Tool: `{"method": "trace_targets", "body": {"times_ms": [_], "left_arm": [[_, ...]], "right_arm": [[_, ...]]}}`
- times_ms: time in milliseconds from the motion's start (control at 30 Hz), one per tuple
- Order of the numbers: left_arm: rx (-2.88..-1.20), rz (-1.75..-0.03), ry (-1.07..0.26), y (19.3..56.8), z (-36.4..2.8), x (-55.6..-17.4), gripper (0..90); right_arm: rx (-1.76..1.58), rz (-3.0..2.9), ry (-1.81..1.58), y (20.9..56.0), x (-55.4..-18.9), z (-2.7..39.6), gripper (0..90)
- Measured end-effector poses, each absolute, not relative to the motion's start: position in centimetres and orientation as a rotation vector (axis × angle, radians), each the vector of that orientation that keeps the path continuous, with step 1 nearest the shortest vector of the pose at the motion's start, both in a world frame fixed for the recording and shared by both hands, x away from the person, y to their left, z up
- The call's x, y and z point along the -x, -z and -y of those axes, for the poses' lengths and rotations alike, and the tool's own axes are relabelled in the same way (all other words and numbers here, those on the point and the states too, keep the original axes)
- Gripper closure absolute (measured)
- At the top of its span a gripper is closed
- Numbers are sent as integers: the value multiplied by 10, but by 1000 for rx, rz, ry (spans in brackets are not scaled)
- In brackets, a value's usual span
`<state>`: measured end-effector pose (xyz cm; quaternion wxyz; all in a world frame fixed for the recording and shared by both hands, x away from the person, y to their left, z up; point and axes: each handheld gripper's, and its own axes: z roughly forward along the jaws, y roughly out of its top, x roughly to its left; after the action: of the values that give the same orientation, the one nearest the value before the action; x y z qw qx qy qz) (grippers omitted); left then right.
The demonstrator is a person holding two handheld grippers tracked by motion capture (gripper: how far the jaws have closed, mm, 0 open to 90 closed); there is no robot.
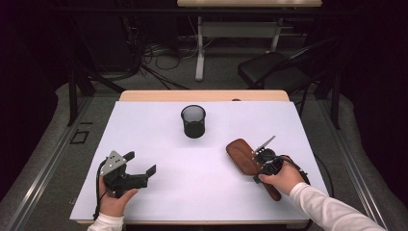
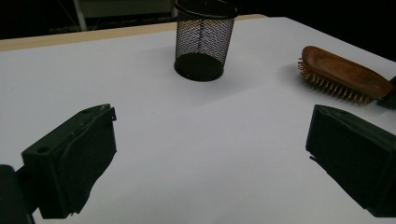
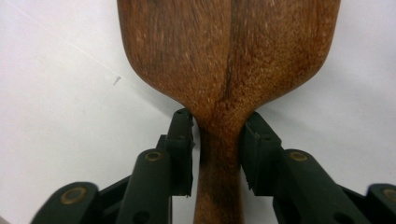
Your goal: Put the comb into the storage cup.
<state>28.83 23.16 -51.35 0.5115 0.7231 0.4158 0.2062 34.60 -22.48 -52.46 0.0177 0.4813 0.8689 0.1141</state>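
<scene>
A brown wooden hairbrush with a broad oval head and a narrow handle [image 1: 243, 159] lies on the white table top [image 1: 192, 183], towards its right side, bristles down and smooth back up. Its head points up the table and to the left, and its handle runs back towards the near right edge, under the person's right hand [image 1: 284, 179].

The right gripper [image 1: 266, 161] sits over the neck of the brush, where the head narrows into the handle. In the right gripper view [image 3: 217, 140] its two black jaws stand on either side of that neck: the right-hand jaw lies against the wood, while a thin sliver of light shows between the left-hand jaw and the handle, so I cannot tell whether the pinch is complete.

The left gripper [image 1: 142, 163] rests low on the near left part of the table in the person's left hand [image 1: 115, 199], well apart from the brush. Its jaws are spread wide with bare table between them, as the left gripper view [image 2: 210, 154] shows.

A black wire-mesh pen cup, round and upright [image 1: 193, 121], stands near the middle of the table towards the far edge, apart from both grippers and from the brush. In the left gripper view the brush's bristles show along its lower edge, resting on the table
</scene>
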Motion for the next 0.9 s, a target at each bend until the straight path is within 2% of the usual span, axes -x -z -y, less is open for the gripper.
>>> {"method": "trace_targets", "body": {"times_ms": [100,900], "left_arm": [[-1740,-1001,-497,514,-232,-288,17],[-1739,-1004,-495,514,-232,-289,16]], "right_arm": [[-1498,-2695,-355,525,-346,226,705],[-1458,-2695,-389,525,-345,226,722]]}}
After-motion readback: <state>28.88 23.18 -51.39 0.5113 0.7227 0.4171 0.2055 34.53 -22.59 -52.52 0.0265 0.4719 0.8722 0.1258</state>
